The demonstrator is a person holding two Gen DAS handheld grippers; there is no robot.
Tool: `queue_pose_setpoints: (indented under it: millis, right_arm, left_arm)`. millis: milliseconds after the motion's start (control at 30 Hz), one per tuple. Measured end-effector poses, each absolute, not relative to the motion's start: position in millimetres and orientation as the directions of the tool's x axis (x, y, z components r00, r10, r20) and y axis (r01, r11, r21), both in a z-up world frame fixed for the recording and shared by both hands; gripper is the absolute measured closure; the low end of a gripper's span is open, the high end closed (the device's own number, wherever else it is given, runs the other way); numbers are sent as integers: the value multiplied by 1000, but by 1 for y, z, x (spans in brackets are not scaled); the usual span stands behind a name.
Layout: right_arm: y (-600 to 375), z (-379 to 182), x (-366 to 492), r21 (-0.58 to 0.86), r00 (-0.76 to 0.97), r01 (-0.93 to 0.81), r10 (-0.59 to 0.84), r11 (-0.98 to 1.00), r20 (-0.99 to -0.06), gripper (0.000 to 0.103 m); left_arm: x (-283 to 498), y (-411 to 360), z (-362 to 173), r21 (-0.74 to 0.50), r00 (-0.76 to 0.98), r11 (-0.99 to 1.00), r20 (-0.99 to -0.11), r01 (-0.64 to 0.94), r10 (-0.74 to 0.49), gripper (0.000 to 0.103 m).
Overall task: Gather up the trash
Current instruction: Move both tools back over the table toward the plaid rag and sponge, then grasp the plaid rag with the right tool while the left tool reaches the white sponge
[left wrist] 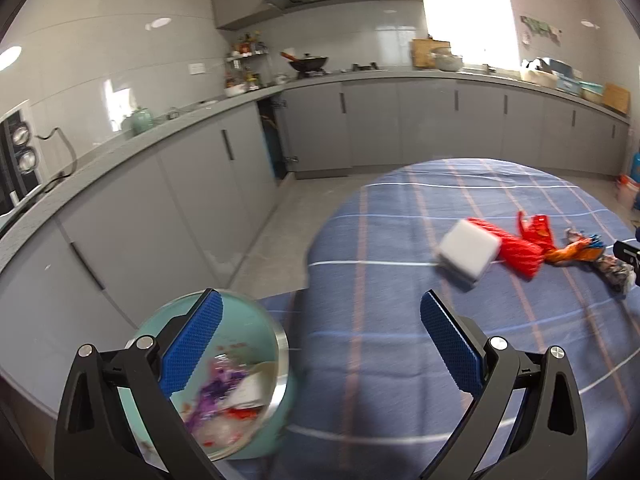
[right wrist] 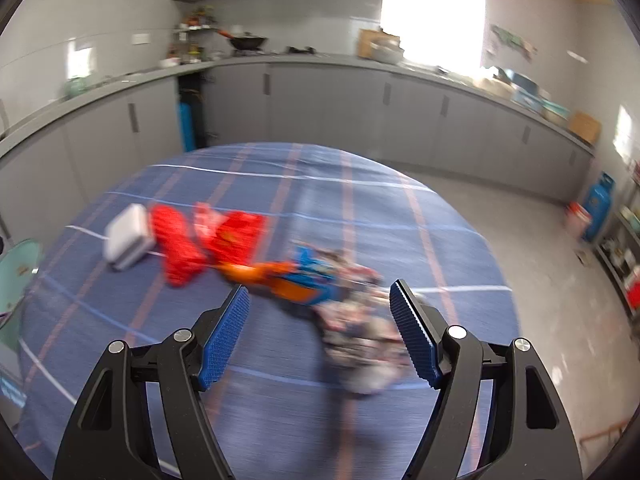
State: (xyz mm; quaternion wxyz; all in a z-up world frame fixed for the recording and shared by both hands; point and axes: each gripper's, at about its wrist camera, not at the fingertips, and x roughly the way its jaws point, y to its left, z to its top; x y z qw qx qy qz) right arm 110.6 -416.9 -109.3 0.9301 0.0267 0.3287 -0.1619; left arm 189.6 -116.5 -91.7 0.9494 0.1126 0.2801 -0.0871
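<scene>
My left gripper (left wrist: 320,294) is open with nothing between its pads, above the near edge of the blue plaid table (left wrist: 400,360). A teal bin (left wrist: 280,344) with wrappers inside sits just beyond the table's edge, behind the left finger. On the cloth lie a white box (left wrist: 468,254), red wrappers (left wrist: 520,258), an orange-blue wrapper (left wrist: 576,250) and a crumpled patterned wrapper (left wrist: 616,274). My right gripper (right wrist: 319,287) is open above the crumpled wrapper (right wrist: 356,340), its pads apart from it. The orange-blue wrapper (right wrist: 296,276), red wrappers (right wrist: 180,248) and white box (right wrist: 128,236) lie further left.
Grey kitchen cabinets (left wrist: 360,128) and a counter run along the far walls, with tiled floor between them and the table. The teal bin (right wrist: 16,272) shows at the left edge of the right wrist view. A blue cylinder (right wrist: 600,208) stands on the floor at right.
</scene>
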Motion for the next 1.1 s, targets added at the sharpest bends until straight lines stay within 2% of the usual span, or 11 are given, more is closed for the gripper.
queue_pose_setpoints:
  millis: [167, 500, 567, 700, 733, 1100]
  right_arm:
    - [-443, -123, 107, -39, 689, 358, -292, 933, -664, 31]
    - [-453, -144, 117, -34, 631, 342, -256, 939, -732, 32]
    - [-457, -150, 119, -20, 616, 338, -237, 941, -751, 41]
    - [-457, -152, 116, 10, 620, 301, -188, 954, -762, 66]
    - [-455, -151, 114, 9, 622, 289, -181, 957, -762, 69]
    - [-472, -117, 89, -46, 680, 422, -350, 905, -644, 71]
  left_arm:
    - [201, -159, -98, 180, 807, 941, -574, 287, -137, 6]
    - [222, -195, -110, 187, 785, 928, -601, 322, -151, 6]
    - [223, -198, -112, 189, 782, 926, -604, 326, -152, 6]
    - [226, -204, -112, 186, 777, 923, -609, 336, -160, 6]
    - [226, -205, -112, 187, 778, 923, -608, 336, -160, 6]
    - [240, -231, -116, 187, 758, 910, -628, 369, -178, 6]
